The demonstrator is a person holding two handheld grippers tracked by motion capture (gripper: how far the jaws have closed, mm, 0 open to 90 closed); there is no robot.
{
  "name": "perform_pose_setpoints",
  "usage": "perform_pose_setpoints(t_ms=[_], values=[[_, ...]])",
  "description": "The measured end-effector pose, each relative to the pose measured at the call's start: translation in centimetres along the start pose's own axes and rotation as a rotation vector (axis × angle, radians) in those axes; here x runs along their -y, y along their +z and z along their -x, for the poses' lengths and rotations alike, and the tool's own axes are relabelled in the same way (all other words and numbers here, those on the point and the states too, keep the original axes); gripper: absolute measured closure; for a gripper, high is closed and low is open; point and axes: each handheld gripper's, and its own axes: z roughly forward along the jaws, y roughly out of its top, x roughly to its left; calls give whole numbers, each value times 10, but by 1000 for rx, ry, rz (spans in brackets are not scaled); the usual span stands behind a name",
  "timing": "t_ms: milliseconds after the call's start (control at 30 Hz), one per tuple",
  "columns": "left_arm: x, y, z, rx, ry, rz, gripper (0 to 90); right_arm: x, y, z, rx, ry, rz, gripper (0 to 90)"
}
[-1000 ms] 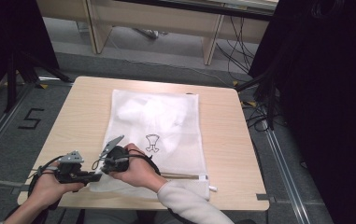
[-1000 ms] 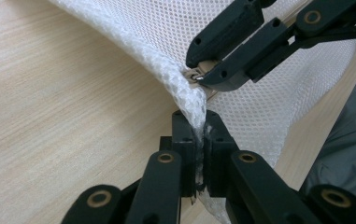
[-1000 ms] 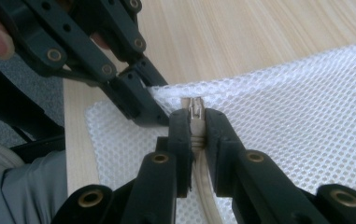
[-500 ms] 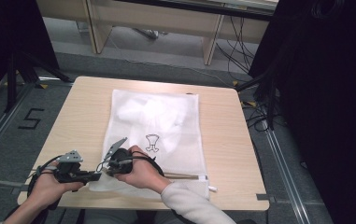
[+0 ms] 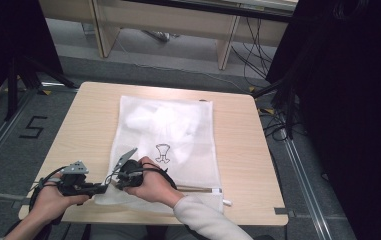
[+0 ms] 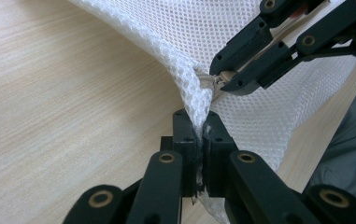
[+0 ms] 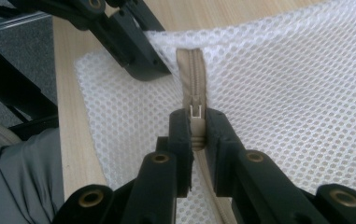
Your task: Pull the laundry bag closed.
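The left claw (image 6: 199, 161) is pinching the white mesh laundry bag (image 5: 178, 130) beside its beige zipper (image 7: 192, 77). The right claw (image 7: 197, 135) is clamping the zipper's slider (image 7: 195, 112); pulling straight along the teeth should avoid snagging.

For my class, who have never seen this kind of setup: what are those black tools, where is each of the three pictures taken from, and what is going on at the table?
No robot here: a person holds a hand-operated gripper in each hand. The high view looks down on a wooden table with a white mesh bag lying flat on it, something white inside. The left gripper and right gripper meet at the bag's near left corner. The other two pictures come from cameras riding on the grippers, looking along their black fingers. In the left gripper view, the fingers pinch the mesh. In the right gripper view, the fingers are shut on the zip pull of the bag's beige zip.
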Motion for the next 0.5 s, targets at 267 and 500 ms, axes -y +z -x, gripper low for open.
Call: perform_pose_setpoints(t_ms=[267, 500], values=[[0, 0, 1, 2, -1, 7, 856, 4, 0, 1, 0, -2, 3, 825], [-1, -1, 1, 5, -9, 17, 855, 7, -1, 3, -2, 5, -2, 825]])
